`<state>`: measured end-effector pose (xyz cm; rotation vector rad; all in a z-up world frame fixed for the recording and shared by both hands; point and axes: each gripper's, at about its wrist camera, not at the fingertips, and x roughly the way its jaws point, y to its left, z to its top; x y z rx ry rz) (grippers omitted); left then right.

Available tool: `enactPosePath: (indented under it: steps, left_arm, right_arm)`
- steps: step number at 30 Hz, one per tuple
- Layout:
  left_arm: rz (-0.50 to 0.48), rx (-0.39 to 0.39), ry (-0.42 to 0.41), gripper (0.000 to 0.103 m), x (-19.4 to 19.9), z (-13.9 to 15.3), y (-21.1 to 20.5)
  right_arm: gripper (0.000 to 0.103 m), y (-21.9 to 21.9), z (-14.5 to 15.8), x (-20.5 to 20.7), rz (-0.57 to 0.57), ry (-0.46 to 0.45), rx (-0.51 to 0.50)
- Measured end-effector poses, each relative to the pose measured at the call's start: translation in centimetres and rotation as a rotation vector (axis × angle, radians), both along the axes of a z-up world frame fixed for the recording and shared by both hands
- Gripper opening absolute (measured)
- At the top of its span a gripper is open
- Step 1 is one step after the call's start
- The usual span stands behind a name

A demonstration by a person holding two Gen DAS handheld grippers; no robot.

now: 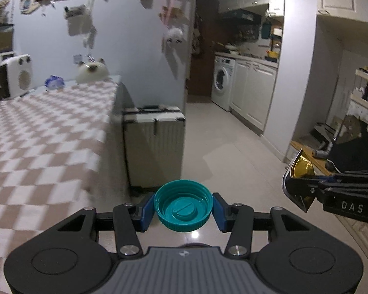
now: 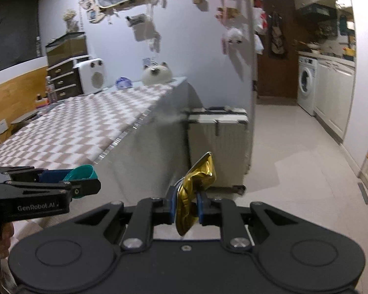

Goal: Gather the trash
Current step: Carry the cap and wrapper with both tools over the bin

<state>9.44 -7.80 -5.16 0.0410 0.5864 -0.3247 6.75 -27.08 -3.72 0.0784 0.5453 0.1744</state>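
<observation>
Both grippers are loaded and off the surface, so the step in hand looks like the carry to wherever the trash goes; no bin shows in either view.

The left gripper [image 1: 183, 209] has its jaws closed part-way on a teal bottle cap [image 1: 183, 205], one blue pad on each side of the ribbed rim, the open side of the cap facing the camera. The cap sits right at the pad tips, with most of its body ahead of the jaws. Seen from the right wrist, it pokes out in front of the left gripper [image 2: 82, 178]. That is a shallow hold on a round, hard rim: I judge it could squirt forward if the squeeze eases or the gripper jolts. Steady pressure and a smooth, level carry suit it best.

The right gripper [image 2: 187, 208] has its jaws nearly together on a crumpled gold foil wrapper [image 2: 196, 191], which stands on edge between the pads and sticks out both above and below them. Foil is light and crushes, so the grip is likely secure, but the loose upper flap may snag on things.

The checkered surface [image 2: 73, 127] lies to the left of both jaws and the pale suitcase [image 1: 154, 144] stands ahead of them on the floor. Keep both loads clear of the surface's edge and the suitcase, bring each pair of jaws over the container before opening, and release one at a time.
</observation>
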Motion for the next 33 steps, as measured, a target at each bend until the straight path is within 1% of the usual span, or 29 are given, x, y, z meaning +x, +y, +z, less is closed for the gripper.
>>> enactPosePath:
  steps: [5, 12, 17, 22, 25, 30, 33]
  left_arm:
    - [-0.04, -0.006, 0.052, 0.05, 1.0, -2.8, -2.8]
    - [-0.066, -0.005, 0.186, 0.05, 3.6, -9.0, -5.1]
    - [-0.059, 0.004, 0.292, 0.05, 6.1, -14.4, -5.8]
    - [-0.037, 0.013, 0.387, 0.05, 8.8, -20.1, -5.9]
    - [-0.022, 0.002, 0.434, 0.05, 10.6, -22.6, -5.7]
    - [-0.001, -0.011, 0.458, 0.05, 13.7, -25.3, -5.7]
    - [0.016, -0.023, 0.465, 0.05, 15.8, -26.4, -5.7]
  right_arm:
    - [0.017, -2.9, -2.7, -0.2, -0.05, 0.051, 0.003]
    - [0.017, -5.8, -7.3, 0.7, -0.109, 0.144, 0.015]
    - [0.017, -6.8, -11.9, 2.5, -0.14, 0.244, 0.026]
    - [0.017, -6.9, -17.1, 4.6, -0.138, 0.35, 0.039]
    - [0.017, -6.5, -20.3, 6.2, -0.129, 0.414, 0.06]
    - [0.017, -6.0, -24.8, 9.0, -0.122, 0.491, 0.098]
    - [0.017, -5.8, -26.7, 11.1, -0.116, 0.513, 0.098]
